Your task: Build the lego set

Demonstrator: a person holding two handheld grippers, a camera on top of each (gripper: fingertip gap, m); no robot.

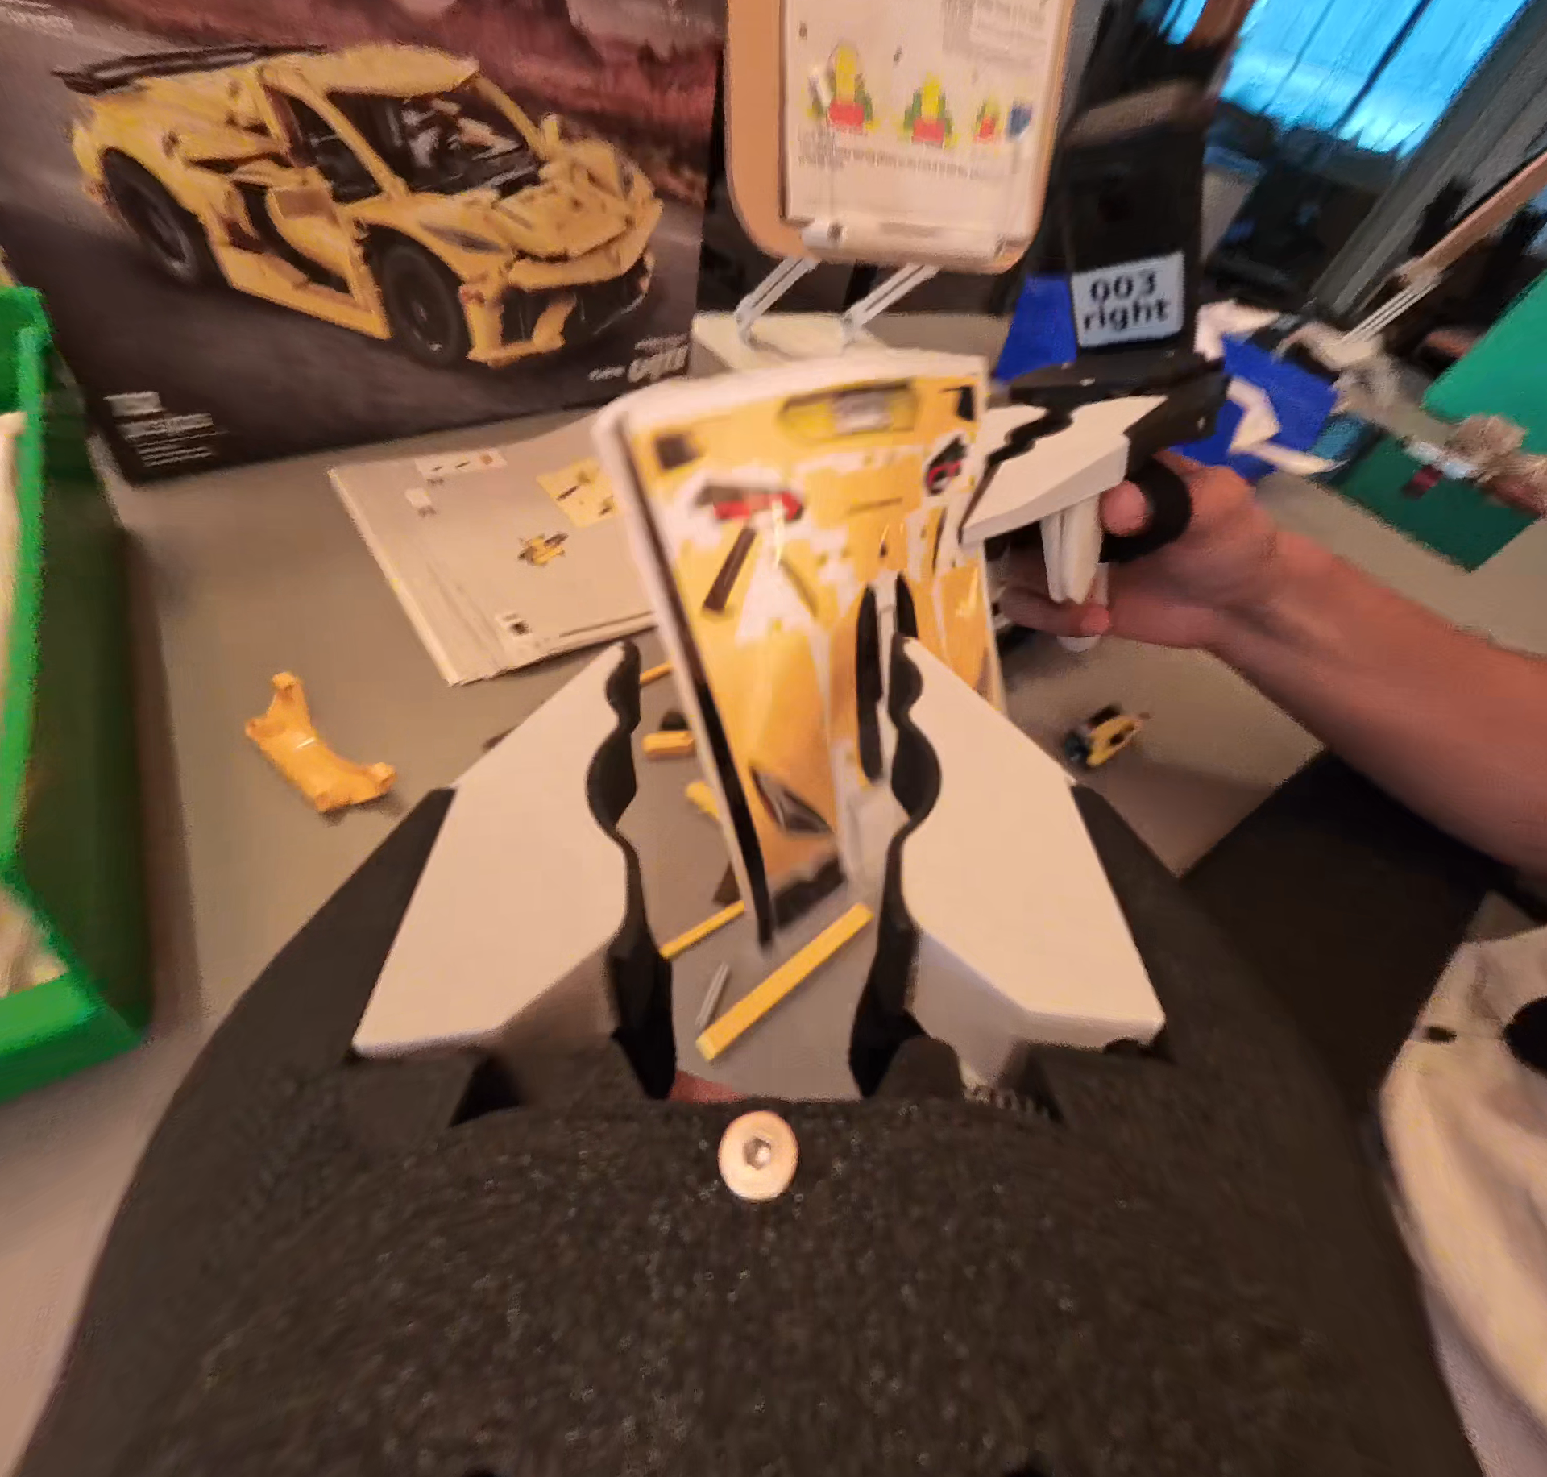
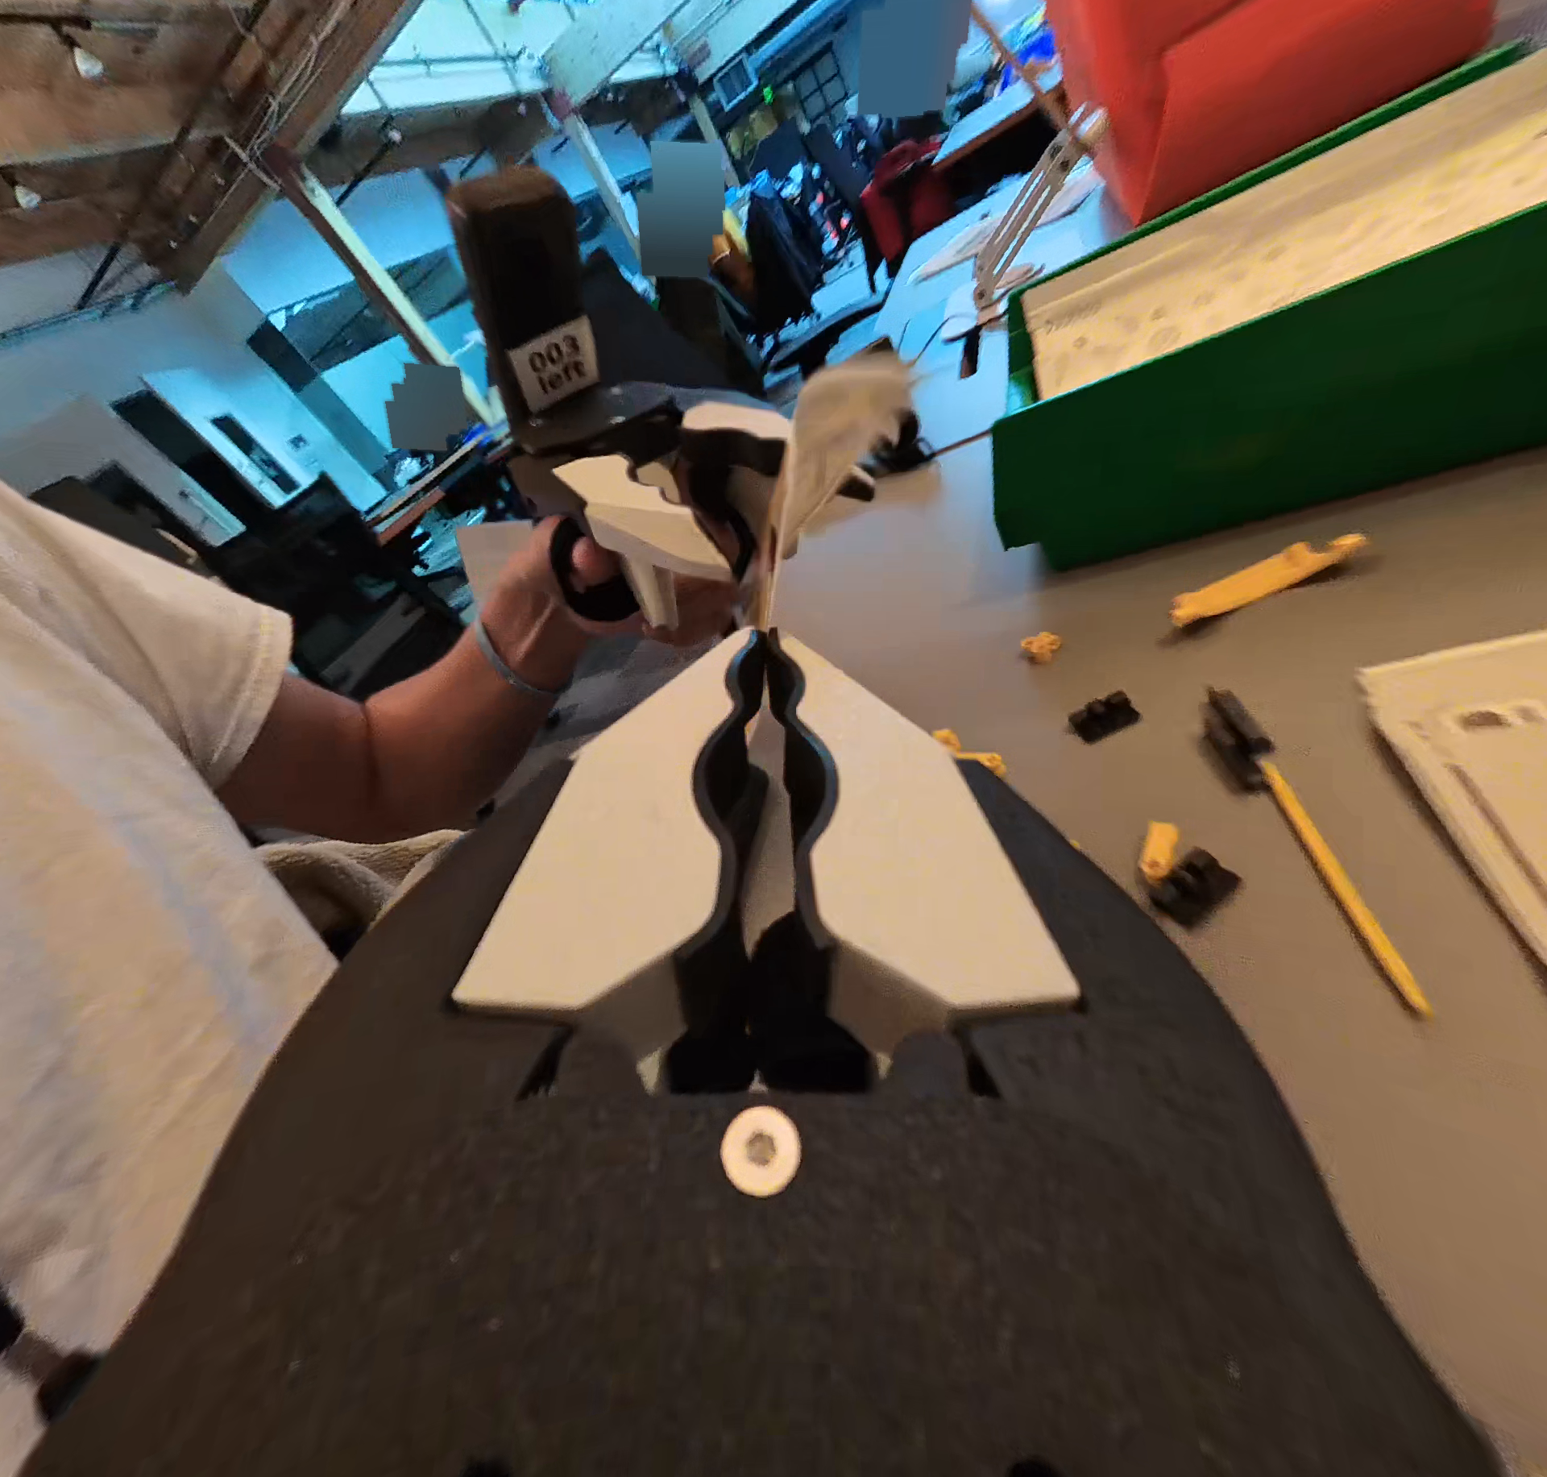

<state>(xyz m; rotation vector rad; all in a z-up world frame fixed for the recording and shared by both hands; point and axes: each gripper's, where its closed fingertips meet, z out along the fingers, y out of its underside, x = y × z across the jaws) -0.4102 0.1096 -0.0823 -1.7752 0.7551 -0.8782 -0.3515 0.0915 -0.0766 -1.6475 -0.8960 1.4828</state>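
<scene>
A sticker sheet (image 1: 804, 516) with yellow and black stickers on white backing stands upright above the table. My right gripper (image 2: 766, 641) is shut on its edge; in the left wrist view it (image 1: 979, 474) pinches the sheet's upper right side. My left gripper (image 1: 762, 654) is open, its fingers on either side of the sheet's lower part without closing on it. In the right wrist view the sheet (image 2: 829, 432) shows edge-on and bowed, running into the left gripper (image 2: 737, 516). A long yellow beam (image 1: 787, 980) lies on the table under the sheet.
The set's box (image 1: 335, 223) stands at the back, an instruction booklet (image 1: 485, 541) lies before it, and a stand (image 1: 896, 97) holds a page. A green bin (image 2: 1256, 432) is at the left. Loose parts lie about: a yellow panel (image 2: 1264, 579), black pieces (image 2: 1103, 715), a yellow axle (image 2: 1339, 893). Across from one pair of fingers to the other is roughly 7 cm. Both grippers' tips are roughly 20 cm from the yellow axle (image 2: 1339, 893).
</scene>
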